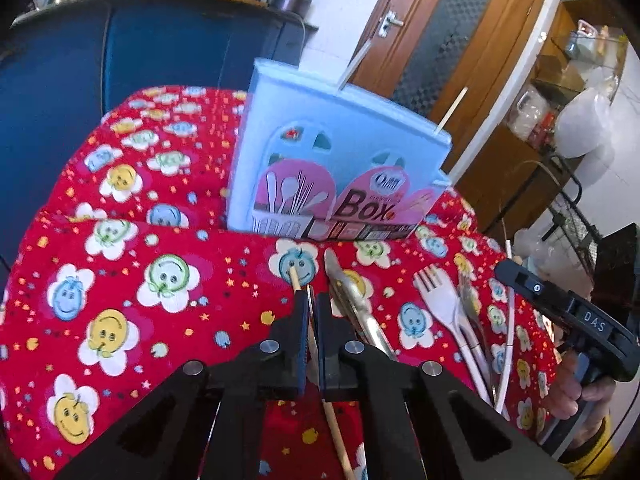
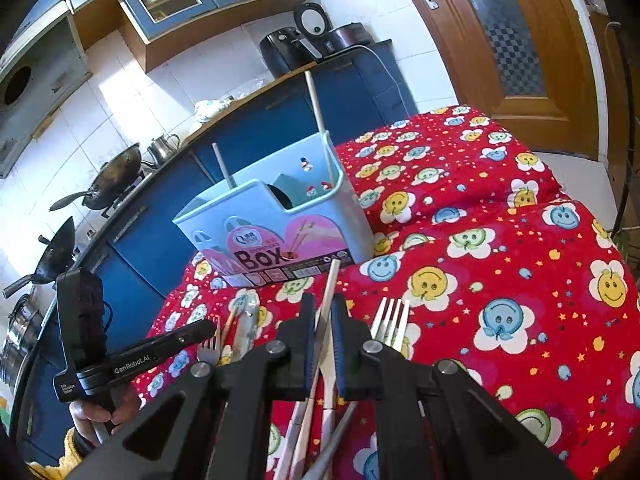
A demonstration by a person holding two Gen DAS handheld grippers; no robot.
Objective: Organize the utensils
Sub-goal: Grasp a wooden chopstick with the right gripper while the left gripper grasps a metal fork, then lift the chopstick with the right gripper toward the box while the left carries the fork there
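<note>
A light blue utensil box (image 1: pixel 340 160) stands on the red smiley cloth (image 1: pixel 120 280), with two sticks poking out of it; it also shows in the right wrist view (image 2: pixel 276 216). My left gripper (image 1: pixel 312 300) is shut on a wooden chopstick (image 1: pixel 294 278). My right gripper (image 2: pixel 322 312) is shut on a white chopstick (image 2: pixel 331 280). A knife (image 1: pixel 348 292), a white fork (image 1: pixel 440 300) and other utensils lie on the cloth to the right of the left gripper. Another white fork (image 2: pixel 392 320) lies beside the right gripper.
A blue kitchen counter (image 2: pixel 168 208) with woks and appliances runs behind the table. A wooden door (image 1: pixel 440 40) stands at the back right. A shelf rack (image 1: pixel 568 100) with bags is at the right. The other hand-held gripper (image 2: pixel 120 360) shows at the left of the right wrist view.
</note>
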